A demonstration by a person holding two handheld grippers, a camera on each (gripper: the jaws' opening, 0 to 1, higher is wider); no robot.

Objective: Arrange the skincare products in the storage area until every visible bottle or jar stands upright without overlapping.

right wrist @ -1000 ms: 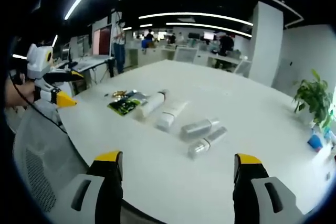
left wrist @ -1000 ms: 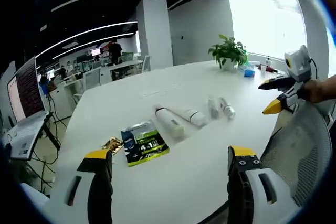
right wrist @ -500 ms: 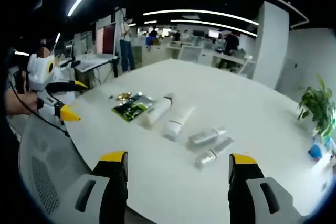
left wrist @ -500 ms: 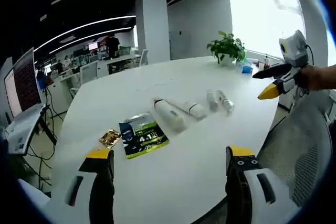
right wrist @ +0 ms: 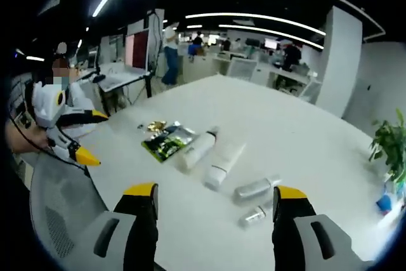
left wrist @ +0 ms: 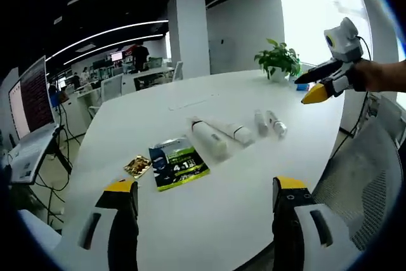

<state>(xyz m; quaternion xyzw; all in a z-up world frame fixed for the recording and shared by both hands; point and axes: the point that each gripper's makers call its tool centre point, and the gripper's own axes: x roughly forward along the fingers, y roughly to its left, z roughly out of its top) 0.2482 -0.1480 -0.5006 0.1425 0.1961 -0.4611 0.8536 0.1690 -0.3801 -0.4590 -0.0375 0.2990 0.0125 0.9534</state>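
Two white tubes (left wrist: 207, 138) (left wrist: 233, 131) and two small silver bottles (left wrist: 260, 122) (left wrist: 277, 124) lie on their sides in a row on the white table (left wrist: 209, 220). The right gripper view has the same white tubes (right wrist: 198, 148) (right wrist: 222, 164) and silver bottles (right wrist: 257, 187) (right wrist: 254, 216) just beyond its jaws. My left gripper (left wrist: 204, 185) is open over the near table edge, holding nothing. My right gripper (right wrist: 216, 193) is open too, empty, short of the bottles. It hangs in the air at the far right as a right gripper (left wrist: 303, 91) above the table edge.
A green sachet (left wrist: 179, 164) and a small gold packet (left wrist: 137, 166) lie left of the tubes. A mesh chair back (left wrist: 371, 179) stands at the table's near edge. A potted plant (left wrist: 277, 61) sits at the far end. My left gripper (right wrist: 92, 138) is held at the left.
The right gripper has risen and come in over the table edge in the left gripper view. The right gripper's camera has moved closer to the tubes. The products lie as before.
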